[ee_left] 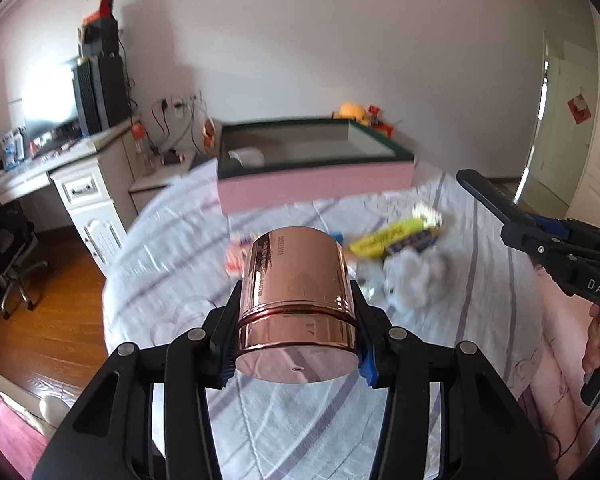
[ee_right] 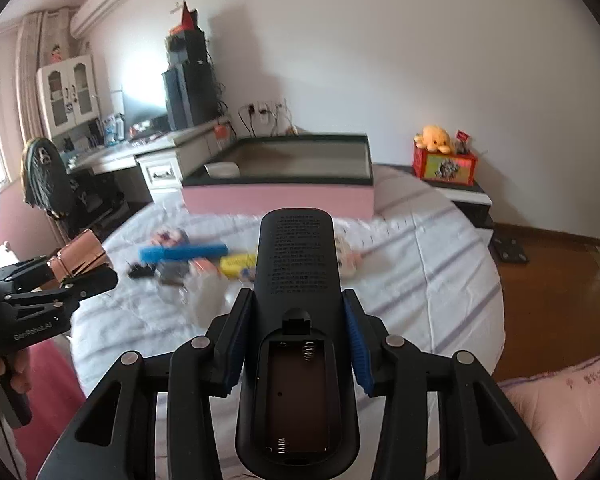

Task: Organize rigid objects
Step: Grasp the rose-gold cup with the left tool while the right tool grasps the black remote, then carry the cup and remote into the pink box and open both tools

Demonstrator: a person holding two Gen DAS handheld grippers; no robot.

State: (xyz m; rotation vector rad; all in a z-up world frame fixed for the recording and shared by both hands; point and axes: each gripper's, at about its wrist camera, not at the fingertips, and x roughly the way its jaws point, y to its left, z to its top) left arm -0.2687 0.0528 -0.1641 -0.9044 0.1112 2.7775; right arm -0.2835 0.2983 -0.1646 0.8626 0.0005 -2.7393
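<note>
Above the bed (ee_right: 440, 264), the left gripper (ee_left: 296, 344) has its jaws clamped on a copper tin (ee_left: 296, 304), the right gripper (ee_right: 296, 344) on a black remote (ee_right: 296, 320).

Can (ee_left: 296, 304): polished copper-toned metal, mirror-glossy, smooth.
Remote control (ee_right: 296, 320): matt black plastic, fine printed text; metal coil springs in the open battery bay.
Gripper pads (ee_right: 356, 344): ribbed blue rubber-like material.
Bedsheet (ee_left: 180, 260): striped white cloth, creased.
Floor (ee_left: 56, 320) at 9 o'clock: glossy wood.
Box (ee_right: 280, 196): matt pink wall.
</note>
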